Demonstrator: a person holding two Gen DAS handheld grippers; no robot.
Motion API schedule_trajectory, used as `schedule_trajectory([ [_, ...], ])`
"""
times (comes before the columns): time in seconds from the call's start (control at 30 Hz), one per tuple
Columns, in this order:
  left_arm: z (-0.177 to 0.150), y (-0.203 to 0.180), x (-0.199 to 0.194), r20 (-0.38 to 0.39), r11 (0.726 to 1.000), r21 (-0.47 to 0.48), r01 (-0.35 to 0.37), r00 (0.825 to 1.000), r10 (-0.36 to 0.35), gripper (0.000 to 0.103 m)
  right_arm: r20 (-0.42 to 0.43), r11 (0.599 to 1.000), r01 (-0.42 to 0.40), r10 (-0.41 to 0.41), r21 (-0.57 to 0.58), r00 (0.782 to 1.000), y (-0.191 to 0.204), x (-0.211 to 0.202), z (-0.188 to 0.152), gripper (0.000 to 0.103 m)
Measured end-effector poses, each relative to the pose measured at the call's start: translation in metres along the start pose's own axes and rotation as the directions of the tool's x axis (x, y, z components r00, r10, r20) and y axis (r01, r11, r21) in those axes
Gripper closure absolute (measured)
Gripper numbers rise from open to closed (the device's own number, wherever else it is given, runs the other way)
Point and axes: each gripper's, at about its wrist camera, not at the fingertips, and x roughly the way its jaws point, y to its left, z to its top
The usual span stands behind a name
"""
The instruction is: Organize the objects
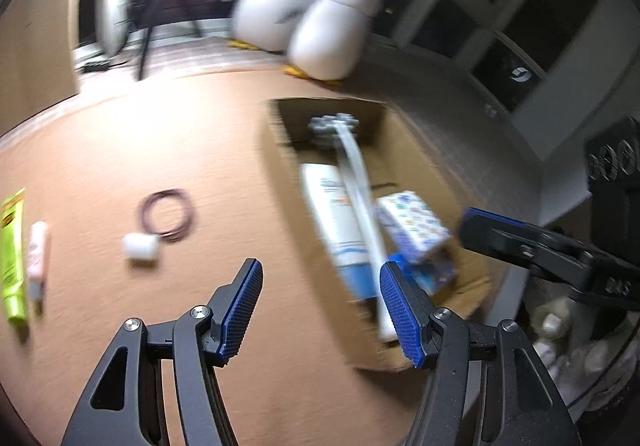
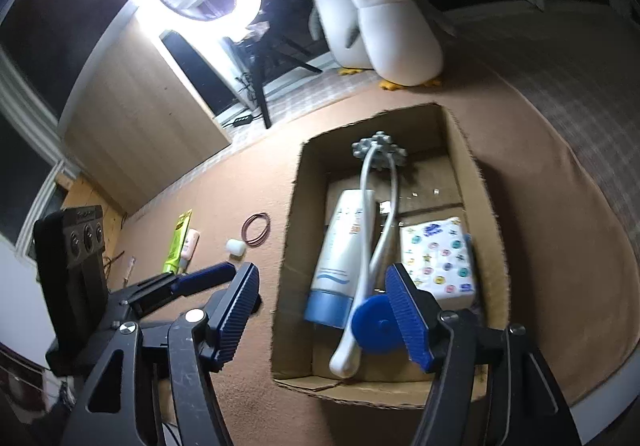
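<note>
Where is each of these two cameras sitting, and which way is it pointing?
Left wrist view: rides on the left gripper, looking forward over its open fingers at the brown surface and cardboard box; the right gripper pokes in from the right.
Right wrist view: rides on the right gripper, looking down into the box; the left gripper shows at left.
Both share the box, lotion tube, rubber bands and plush penguins.
</note>
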Motion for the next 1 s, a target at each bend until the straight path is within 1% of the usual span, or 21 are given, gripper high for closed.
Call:
schedule_trajectory([
  [0.07, -0.002, 0.023, -0.004, 0.001, 0.998, -0.043, -0.039, 0.999, 0.040, 0.038, -0.002, 0.999, 0.007, -0.007, -0.033, 1.000, 0.009, 0.003, -0.002, 0.041],
  [0.13, -0.005, 0.046, -0.009, 0.003, 0.993, -0.086, -0.079, 0.997, 0.079, 0.038, 0.001, 0.997, 0.036, -0.036, -0.071, 0.999, 0.020, 0.006, -0.003, 0.041],
  [0.3, -0.011, 0.084, -0.016, 0.006, 0.974, -0.158, -0.160, 0.987, 0.163, 0.038, 0.031, 0.987, 0.108, -0.105, -0.122, 0.994, 0.043, 0.011, -0.002, 0.041],
  [0.43, -0.010, 0.097, -0.022, 0.014, 0.961, -0.165, -0.221, 0.974, 0.226, 0.038, 0.043, 0.980, 0.144, -0.140, -0.138, 0.989, 0.054, 0.016, 0.001, 0.041],
  [0.53, -0.009, 0.099, -0.023, 0.014, 0.950, -0.152, -0.274, 0.960, 0.279, 0.038, 0.050, 0.973, 0.175, -0.169, -0.153, 0.984, 0.062, 0.019, 0.002, 0.041],
  [0.6, -0.008, 0.098, -0.022, 0.017, 0.945, -0.140, -0.295, 0.954, 0.300, 0.038, 0.048, 0.971, 0.180, -0.174, -0.156, 0.984, 0.065, 0.022, 0.003, 0.041],
  [0.73, -0.006, 0.098, -0.016, 0.013, 0.944, -0.122, -0.306, 0.951, 0.310, 0.038, 0.031, 0.974, 0.172, -0.169, -0.148, 0.985, 0.067, 0.029, 0.003, 0.041],
  [0.9, -0.004, 0.103, -0.002, -0.004, 0.949, -0.124, -0.291, 0.956, 0.293, 0.038, 0.004, 0.978, 0.161, -0.162, -0.129, 0.987, 0.066, 0.038, 0.003, 0.041],
  [1.0, -0.003, 0.116, 0.004, -0.017, 0.951, -0.147, -0.273, 0.962, 0.274, 0.038, -0.008, 0.980, 0.161, -0.163, -0.116, 0.987, 0.064, 0.041, 0.003, 0.041],
])
